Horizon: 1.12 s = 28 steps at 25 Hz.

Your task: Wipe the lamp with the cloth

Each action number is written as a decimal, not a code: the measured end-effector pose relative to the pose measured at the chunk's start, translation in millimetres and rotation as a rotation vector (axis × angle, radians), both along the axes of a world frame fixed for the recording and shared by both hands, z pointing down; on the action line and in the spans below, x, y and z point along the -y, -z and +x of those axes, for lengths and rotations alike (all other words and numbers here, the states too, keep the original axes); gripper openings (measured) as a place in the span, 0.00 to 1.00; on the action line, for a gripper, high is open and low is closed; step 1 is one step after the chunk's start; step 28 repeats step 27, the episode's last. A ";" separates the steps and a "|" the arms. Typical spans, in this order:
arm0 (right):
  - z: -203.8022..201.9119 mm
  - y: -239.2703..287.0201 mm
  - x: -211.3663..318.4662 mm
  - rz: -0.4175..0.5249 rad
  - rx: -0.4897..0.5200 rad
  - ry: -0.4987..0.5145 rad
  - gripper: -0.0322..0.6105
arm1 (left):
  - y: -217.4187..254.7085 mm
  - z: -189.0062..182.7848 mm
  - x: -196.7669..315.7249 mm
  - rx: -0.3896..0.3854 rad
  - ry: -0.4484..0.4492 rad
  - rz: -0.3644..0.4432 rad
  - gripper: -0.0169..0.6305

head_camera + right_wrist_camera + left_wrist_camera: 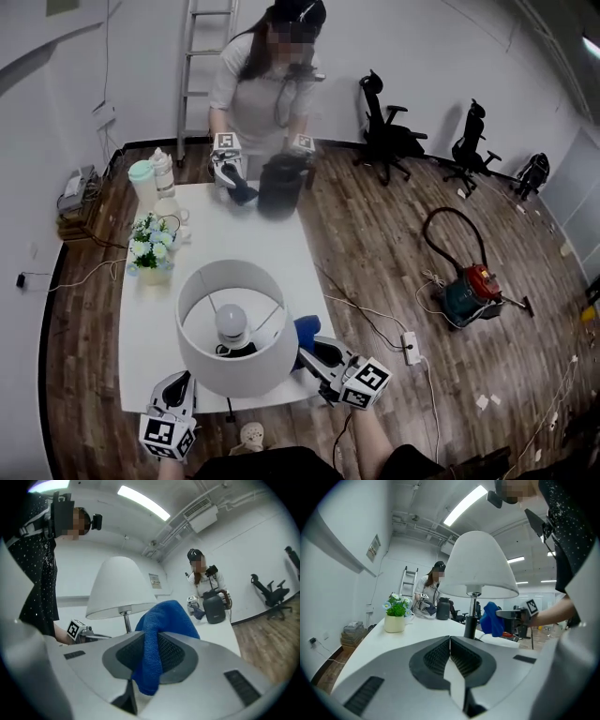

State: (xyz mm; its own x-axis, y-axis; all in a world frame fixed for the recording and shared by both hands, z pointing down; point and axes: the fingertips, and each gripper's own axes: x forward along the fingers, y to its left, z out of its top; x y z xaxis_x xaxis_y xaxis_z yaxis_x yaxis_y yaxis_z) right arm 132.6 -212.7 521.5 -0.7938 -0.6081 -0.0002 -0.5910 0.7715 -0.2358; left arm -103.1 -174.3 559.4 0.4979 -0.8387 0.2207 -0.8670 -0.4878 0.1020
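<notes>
Left gripper (450, 644): jaws pressed together with nothing between them; it hangs low at the table's near edge, left of the lamp.
Lamp (234, 328): stands upright near the front of the white table (234, 234), with a wide white shade on a thin dark stem.
Cloth (157, 639): blue, and bunched just beside the shade's right rim; I cannot tell if it touches the shade.
Right gripper (314, 352): pinches the cloth, and a good fold sticks out past the jaws, toward the lamp.
Shade, my advice: let only the loose fold meet the fabric and not the hard jaws. I would press lightly and stroke along the curve from the top down to the rim.
Stem, my advice: the lamp looks top-heavy, so a sideways push may tip it. The free left gripper could steady the base or the stem while the right one wipes.
</notes>
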 end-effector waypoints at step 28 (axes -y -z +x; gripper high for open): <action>23.6 7.8 -71.4 0.056 -0.086 -0.220 0.17 | 10.2 -3.2 -15.7 -0.019 0.039 0.053 0.04</action>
